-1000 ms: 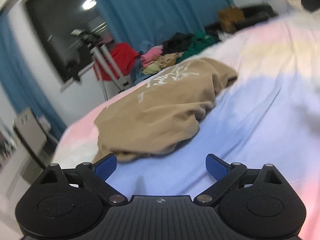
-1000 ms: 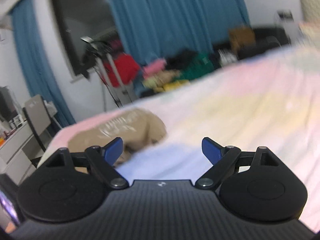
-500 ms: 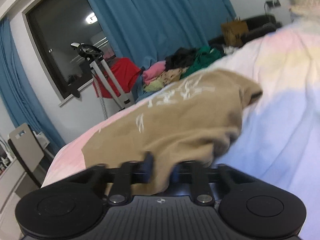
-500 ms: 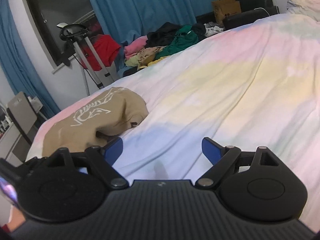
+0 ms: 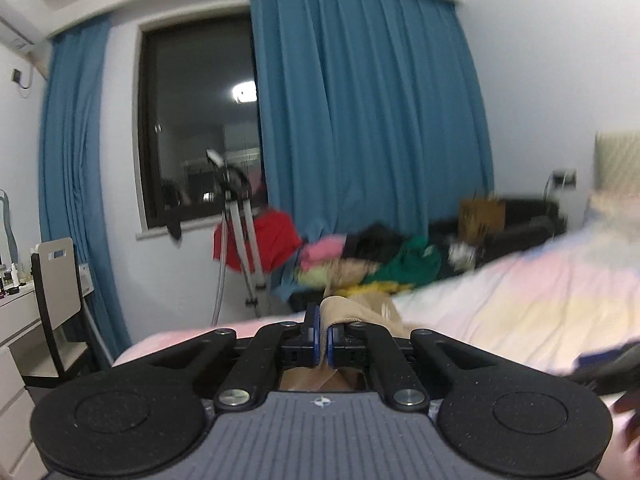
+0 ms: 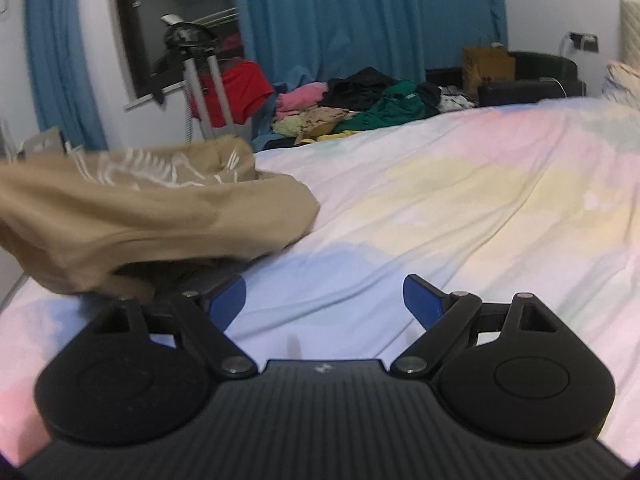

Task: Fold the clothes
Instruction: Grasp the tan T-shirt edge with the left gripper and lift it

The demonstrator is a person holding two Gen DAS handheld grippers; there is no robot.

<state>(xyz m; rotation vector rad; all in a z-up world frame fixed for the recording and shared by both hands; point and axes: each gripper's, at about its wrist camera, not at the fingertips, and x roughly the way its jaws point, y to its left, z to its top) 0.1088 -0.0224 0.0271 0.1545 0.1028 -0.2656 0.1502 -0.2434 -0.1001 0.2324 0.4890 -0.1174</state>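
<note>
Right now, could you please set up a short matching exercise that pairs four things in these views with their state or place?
Things:
1. left tool
2. right tool
3. tan shirt
4. pile of clothes

States or places:
A. heaped beyond the far edge of the bed, below the blue curtain
B. open, nothing between its fingers
C. shut on a fold of tan fabric
D. partly lifted off the pastel sheet

Pairs: 1-C, 2-B, 3-D, 4-A
</note>
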